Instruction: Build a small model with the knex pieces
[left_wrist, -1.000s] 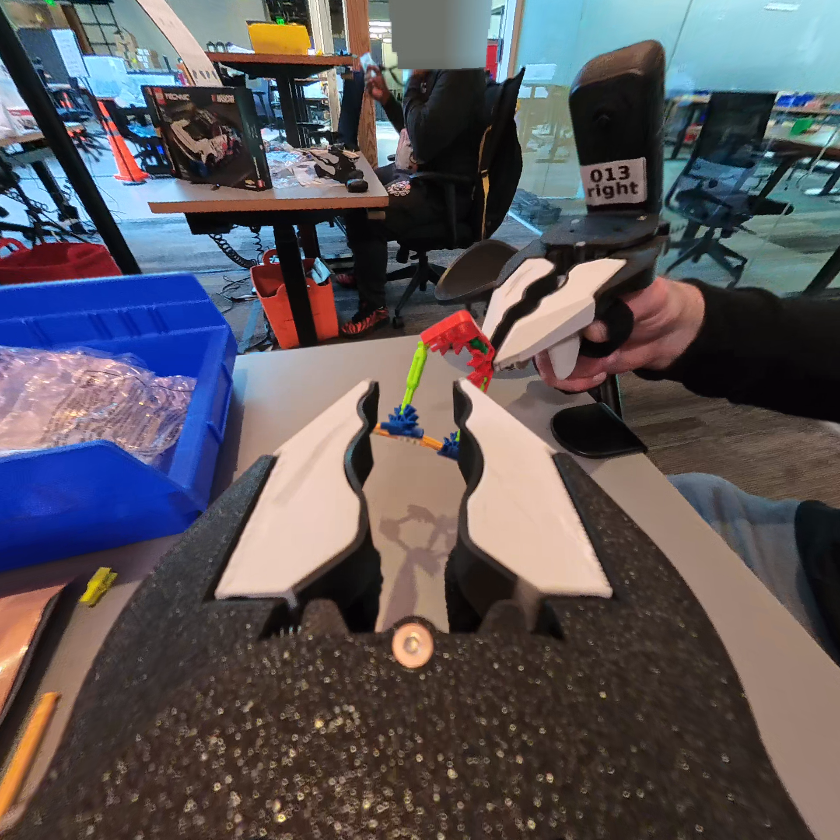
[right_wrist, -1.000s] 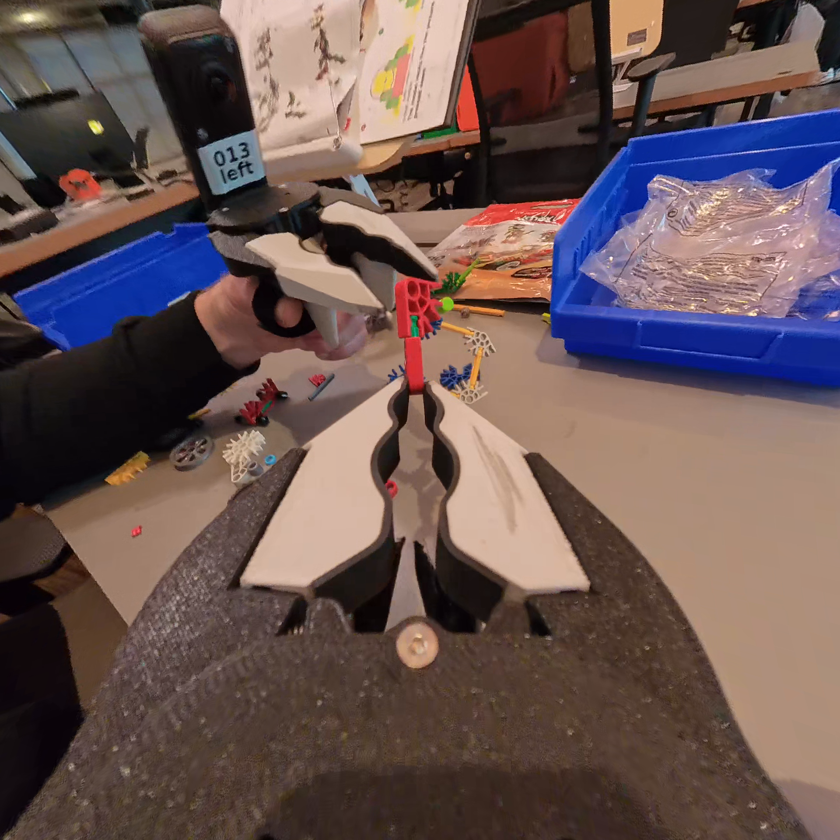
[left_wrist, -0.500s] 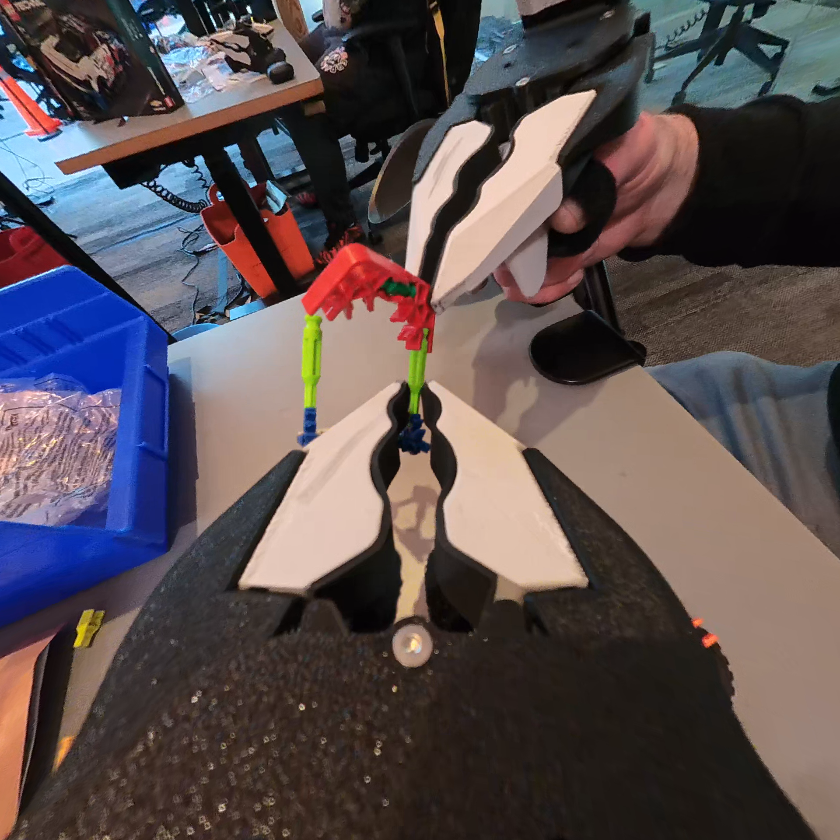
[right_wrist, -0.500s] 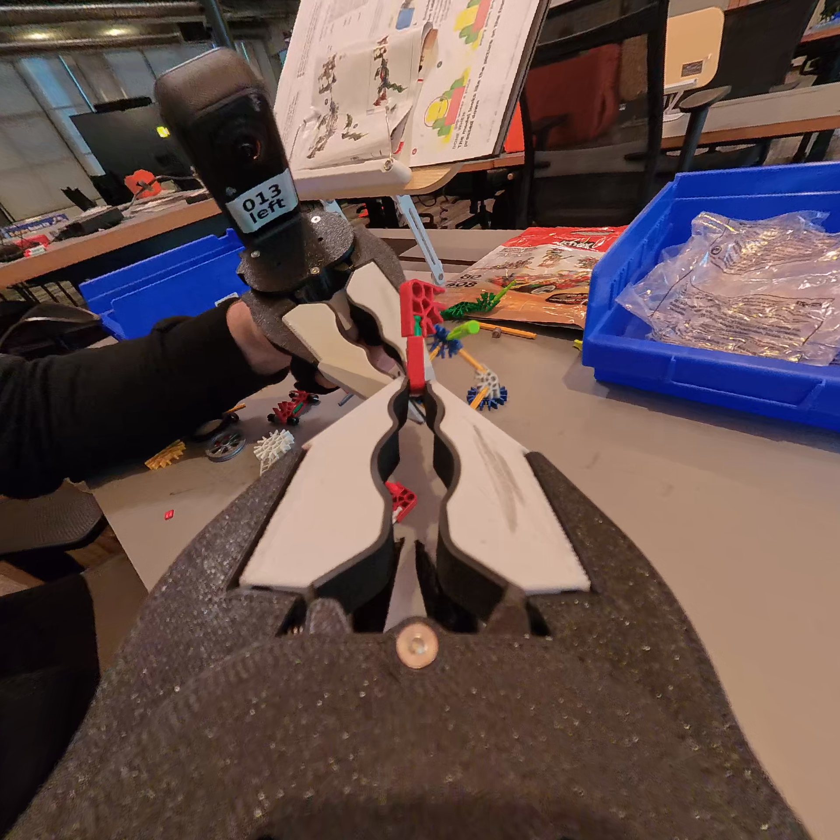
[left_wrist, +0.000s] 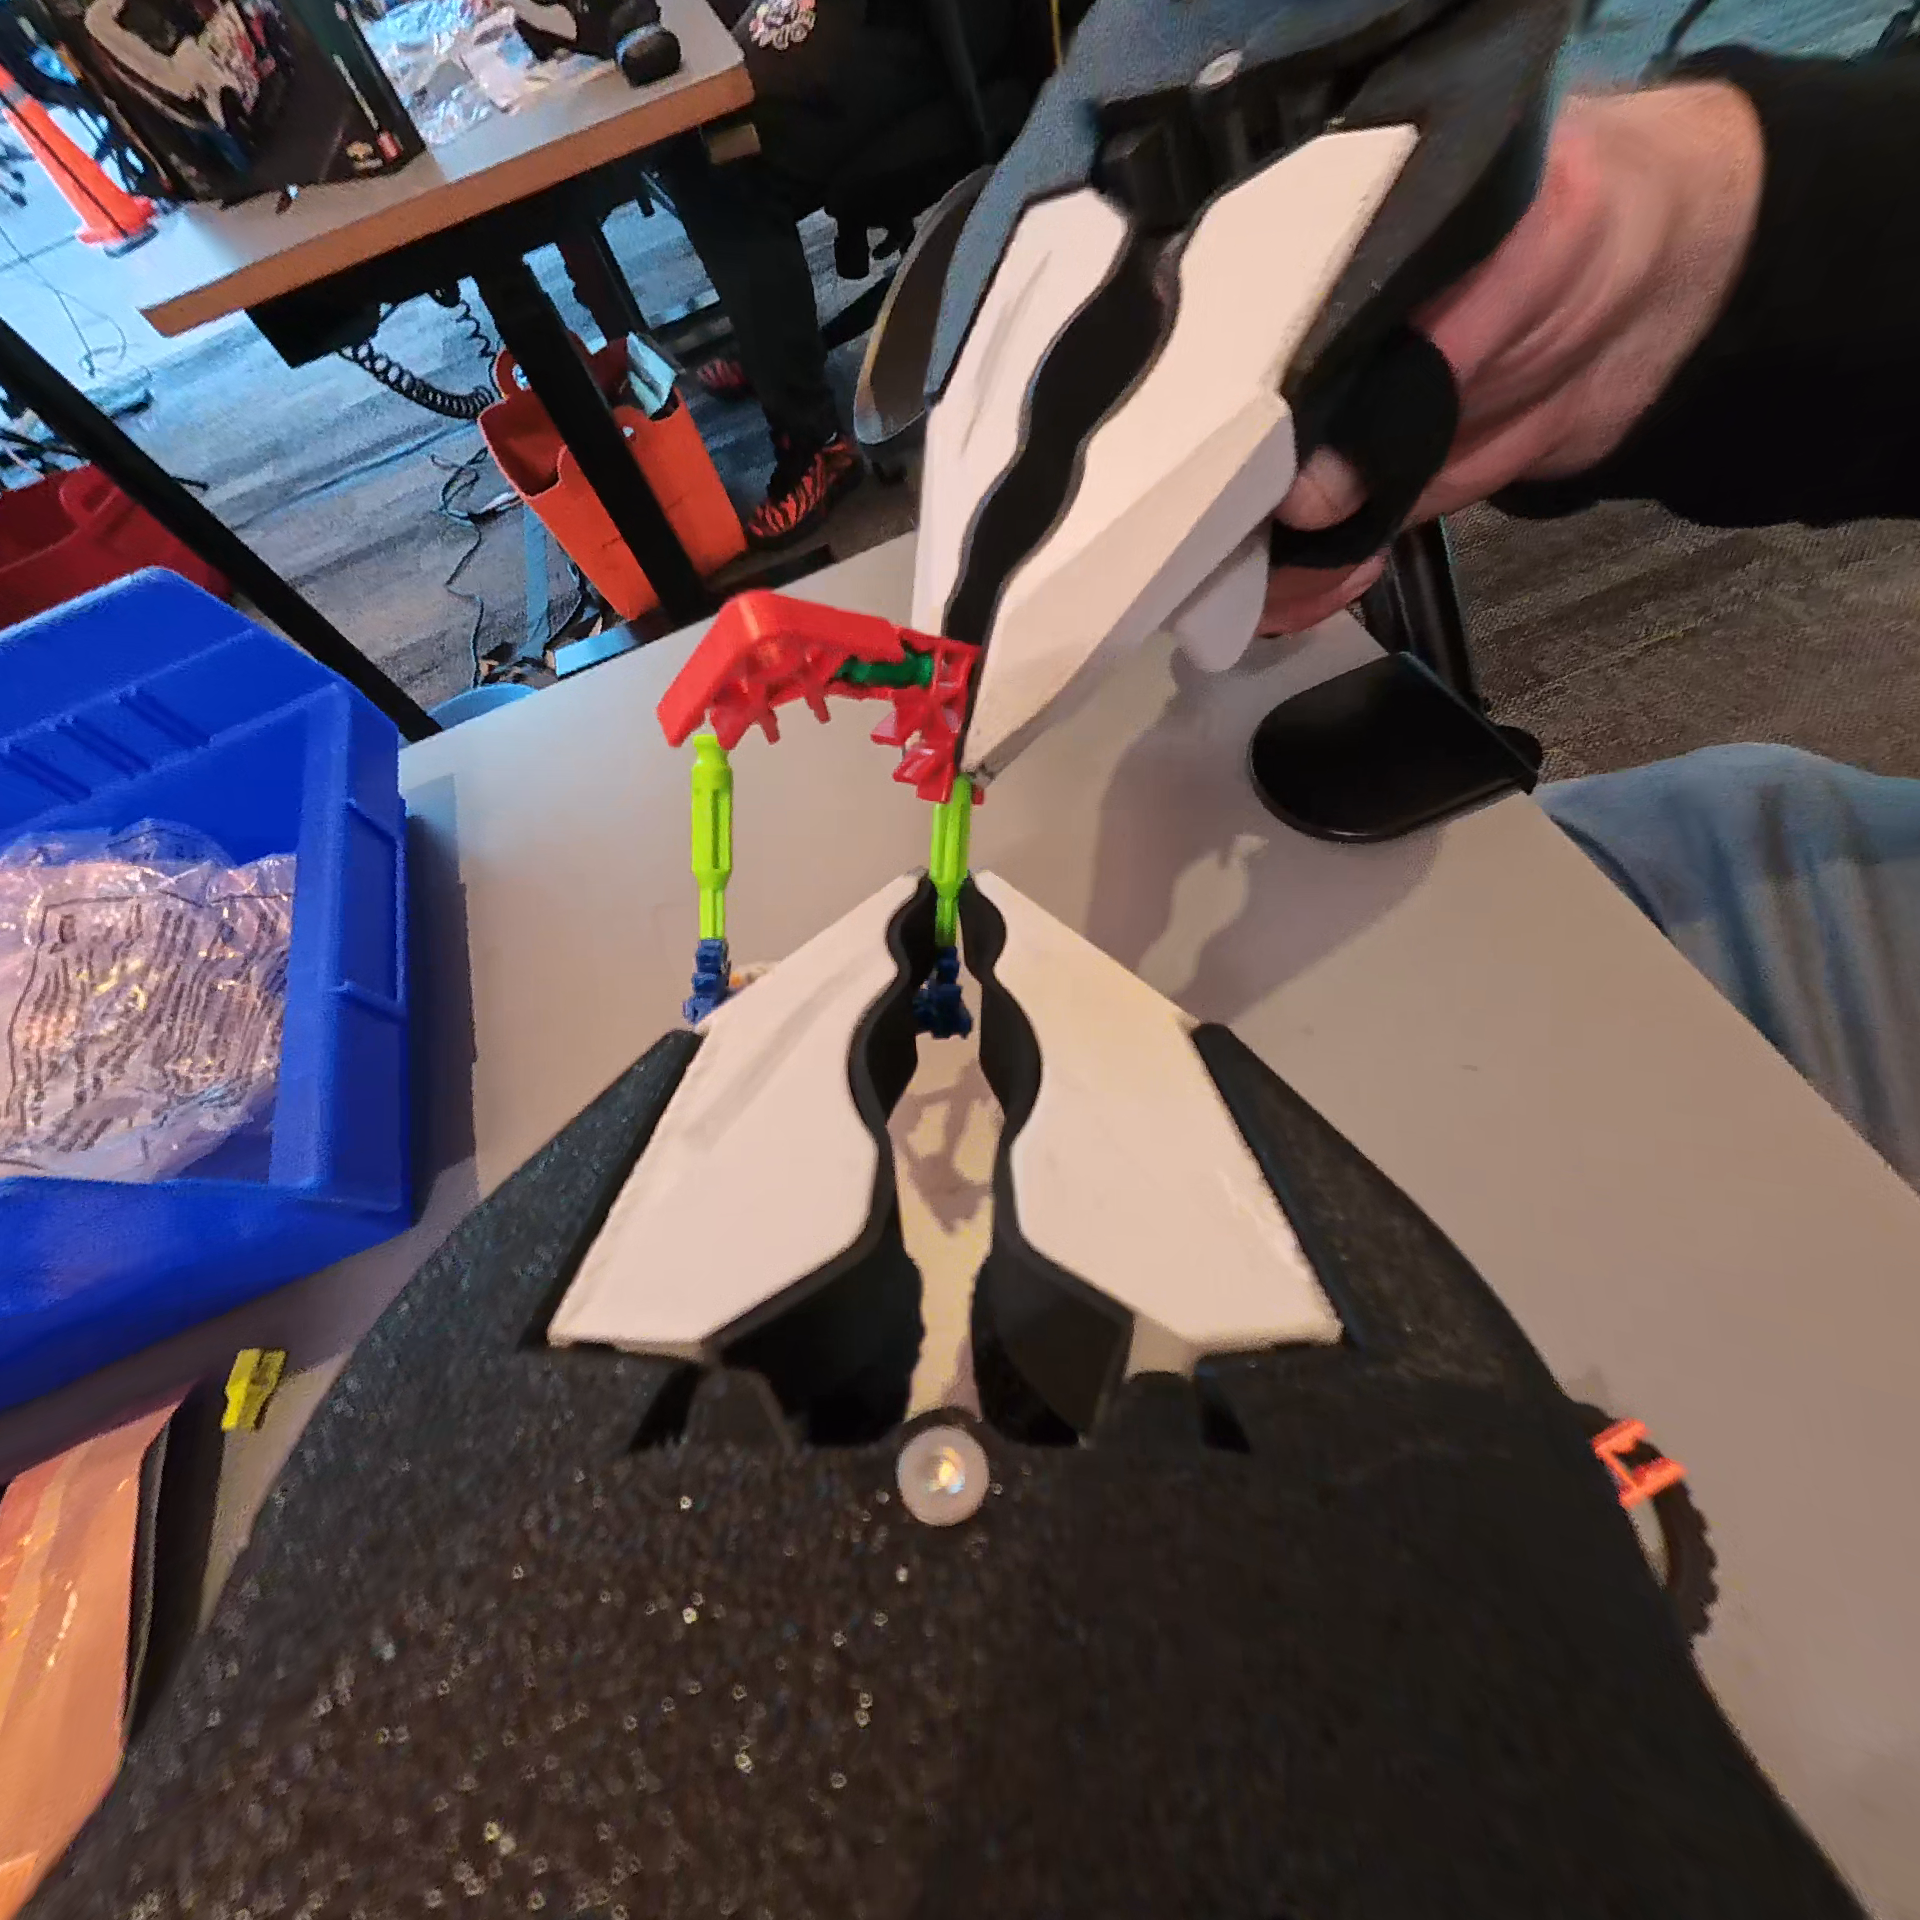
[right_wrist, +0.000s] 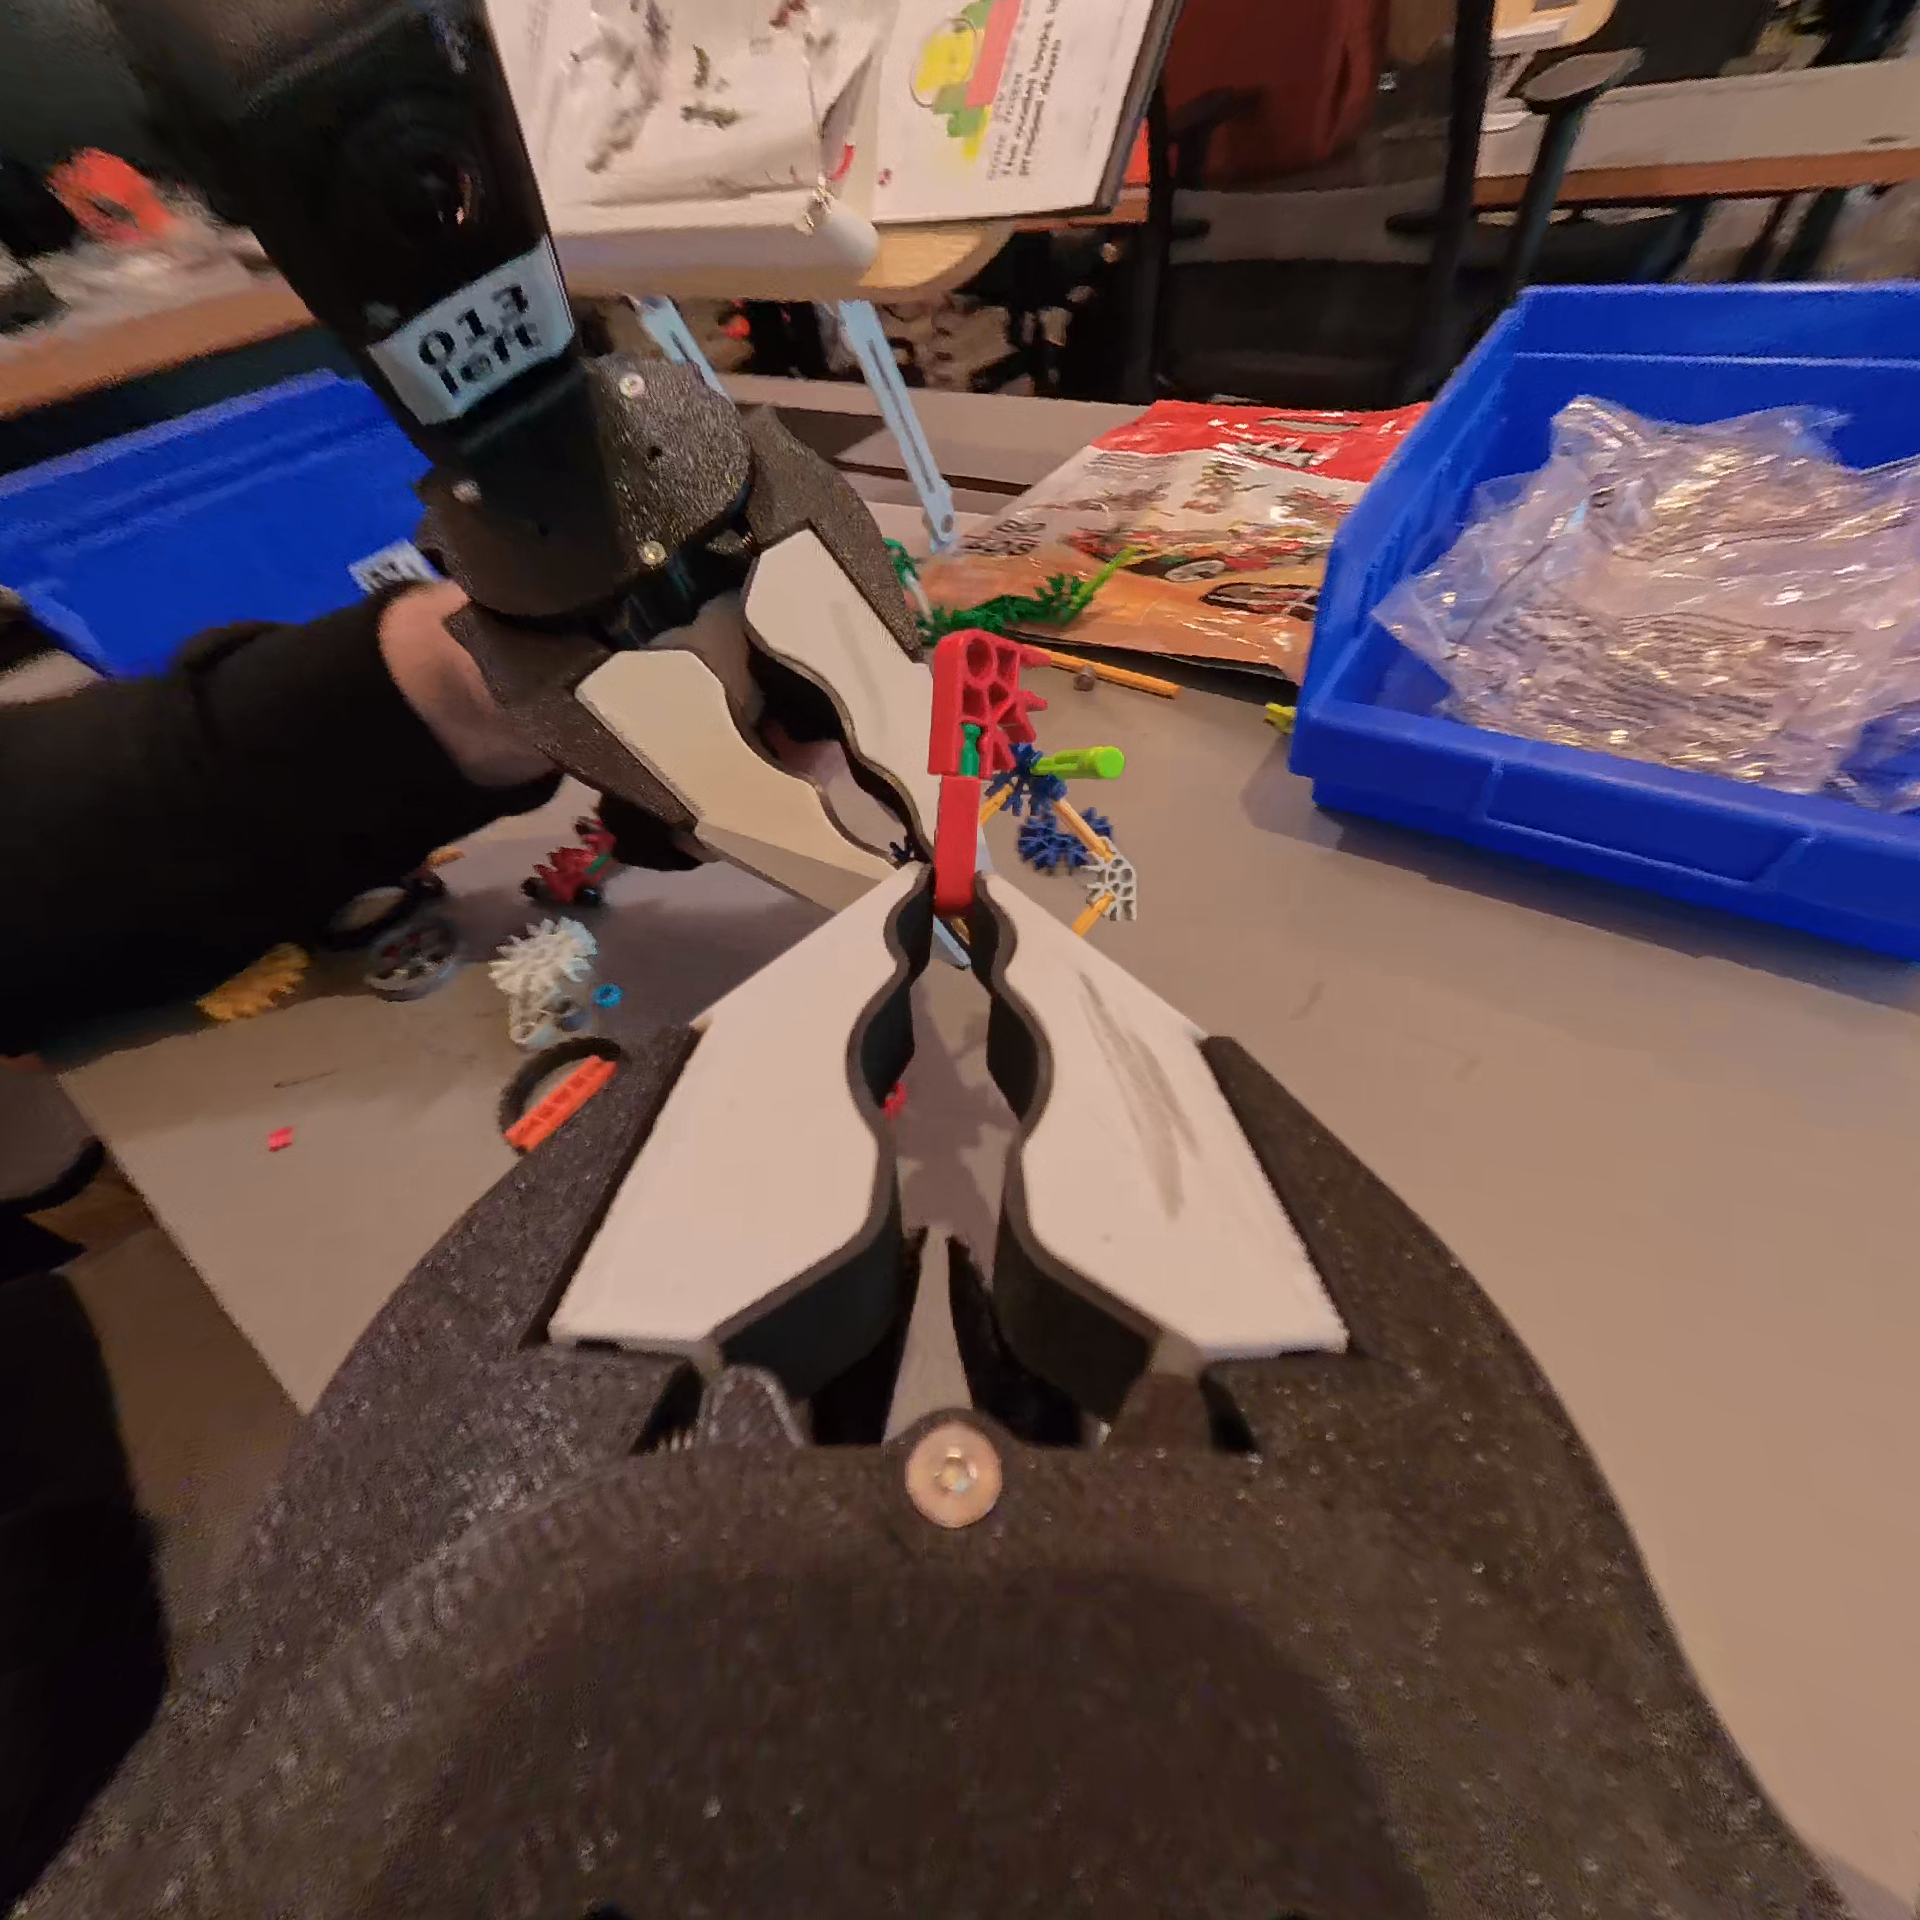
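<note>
Two grippers share one small plastic rod-and-connector model (left_wrist: 831, 790): the left gripper (left_wrist: 943, 883) pinches a lime-green rod (left_wrist: 948, 852) at its tips, the right gripper (right_wrist: 951, 883) clamps the red connector piece (right_wrist: 971, 748) just ahead. Pull unevenly, I'd say, and the joints could pop apart or twist.

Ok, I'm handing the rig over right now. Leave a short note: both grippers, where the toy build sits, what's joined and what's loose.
Left gripper: shut on the lime-green rod of the toy frame, above the grey table.
Right gripper: shut on the red connector at the frame's top corner.
Joined: red top piece, two green rods, blue connectors below.
Loose on the table: wheels, white connector, yellow rods. Blue bin holds a plastic bag.
</note>
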